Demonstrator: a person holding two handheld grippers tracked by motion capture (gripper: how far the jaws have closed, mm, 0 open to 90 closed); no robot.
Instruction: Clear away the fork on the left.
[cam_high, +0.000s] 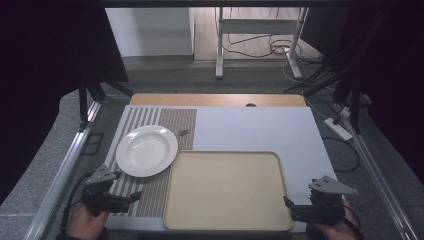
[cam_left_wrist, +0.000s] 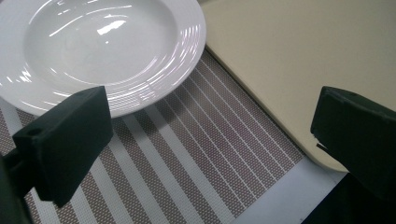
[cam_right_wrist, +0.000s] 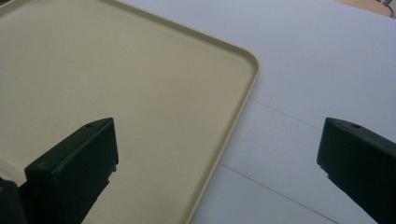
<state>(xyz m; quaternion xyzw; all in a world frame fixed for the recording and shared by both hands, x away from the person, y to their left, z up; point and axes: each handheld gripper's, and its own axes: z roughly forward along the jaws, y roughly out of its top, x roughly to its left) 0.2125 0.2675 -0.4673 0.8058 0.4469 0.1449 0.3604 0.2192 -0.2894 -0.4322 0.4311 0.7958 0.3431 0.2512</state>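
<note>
At seven o'clock of the table, left gripper (cam_high: 134, 196), jaws spread wide and empty, faces white plate (cam_high: 146, 150) on striped placemat (cam_high: 172, 122) touching beige tray (cam_high: 227, 192); right gripper (cam_high: 288, 204) likewise released at five o'clock; best pinch near rim squarely.

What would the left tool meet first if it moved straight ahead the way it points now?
Probably the striped placemat between its open jaws, then the near rim of the white plate. The left tool seems low, but depth is unclear.
</note>
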